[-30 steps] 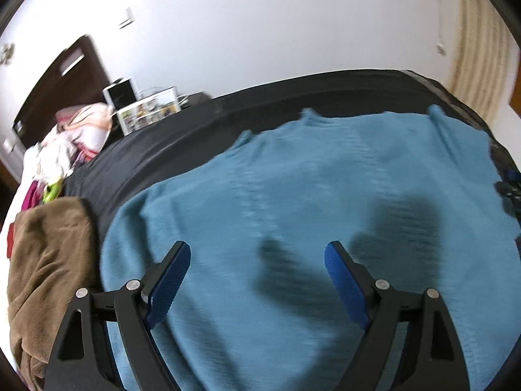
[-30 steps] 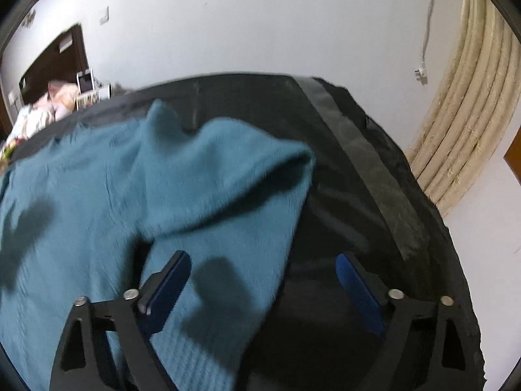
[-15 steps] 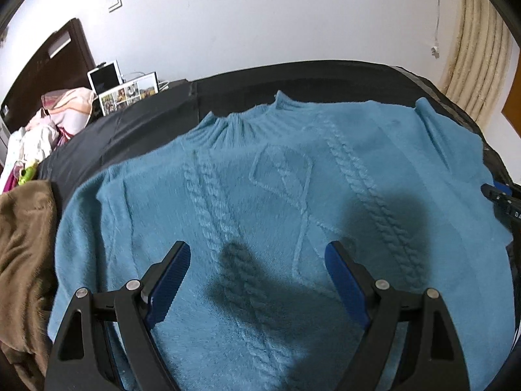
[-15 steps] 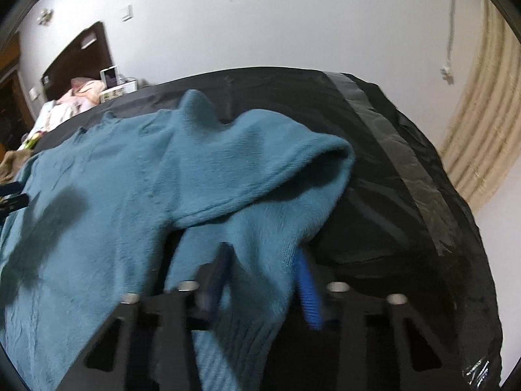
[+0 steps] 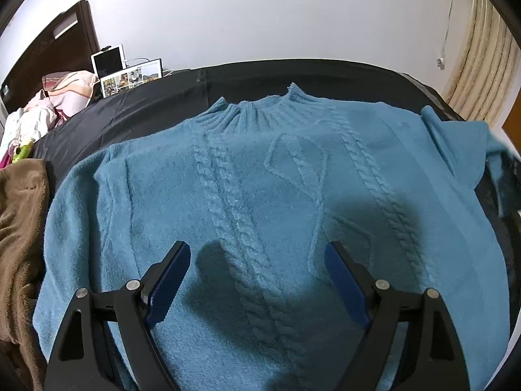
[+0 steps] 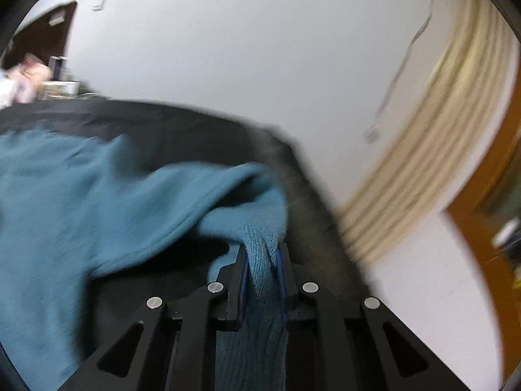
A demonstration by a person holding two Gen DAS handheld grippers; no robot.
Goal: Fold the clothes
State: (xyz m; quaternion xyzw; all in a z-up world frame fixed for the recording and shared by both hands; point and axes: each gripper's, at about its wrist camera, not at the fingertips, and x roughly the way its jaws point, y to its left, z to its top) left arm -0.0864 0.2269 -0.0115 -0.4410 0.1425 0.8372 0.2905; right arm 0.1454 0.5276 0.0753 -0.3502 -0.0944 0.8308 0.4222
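Note:
A teal cable-knit sweater (image 5: 276,195) lies spread front-up on a black-covered bed (image 5: 136,110), collar toward the far wall. My left gripper (image 5: 254,277) is open and empty, hovering over the sweater's lower middle. My right gripper (image 6: 262,260) is shut on the sweater's right sleeve (image 6: 260,280) near the cuff and holds it lifted off the bed. The rest of the sweater (image 6: 65,195) trails off to the left in the right wrist view, which is blurred.
A brown fleece garment (image 5: 19,228) lies at the bed's left edge. Pink and white clothes (image 5: 65,91), a tablet and a photo frame (image 5: 130,78) sit at the far left. A white wall and a beige curtain (image 6: 423,163) stand behind and right.
My right gripper closed on the sweater's right sleeve and lifted it upward. My left gripper shifted to a position centred over the sweater and stayed open.

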